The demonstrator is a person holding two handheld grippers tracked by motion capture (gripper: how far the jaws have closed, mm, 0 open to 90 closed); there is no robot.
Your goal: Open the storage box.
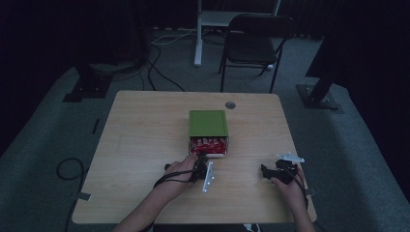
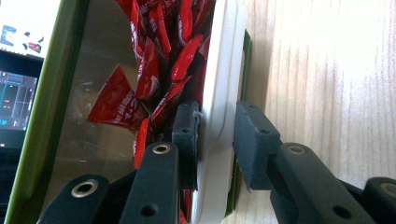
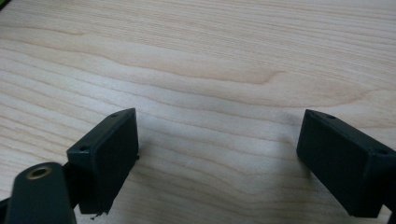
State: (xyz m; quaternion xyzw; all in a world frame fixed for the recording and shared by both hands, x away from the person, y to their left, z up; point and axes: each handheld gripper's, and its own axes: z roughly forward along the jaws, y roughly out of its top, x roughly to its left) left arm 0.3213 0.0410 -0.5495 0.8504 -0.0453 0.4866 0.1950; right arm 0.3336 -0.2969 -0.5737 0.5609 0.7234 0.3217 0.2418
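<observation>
1. The box point(image 1: 208, 134) sits mid-table, green lid on top, with its white tray point(image 2: 219, 93) of red packets point(image 2: 154, 70) slid out toward the person.
2. The left gripper point(image 2: 215, 140) pinches the tray's front wall, one jaw inside among the packets, likely to pull it.
3. The right gripper point(image 3: 217, 158) rests spread over bare table point(image 1: 145, 145), well apart.
4. Open wood lies between tray and near edge.

The green lid point(image 1: 208, 123) hides most of the white tray point(image 2: 217, 116); print on the red packets point(image 2: 154, 70) is unreadable.
</observation>
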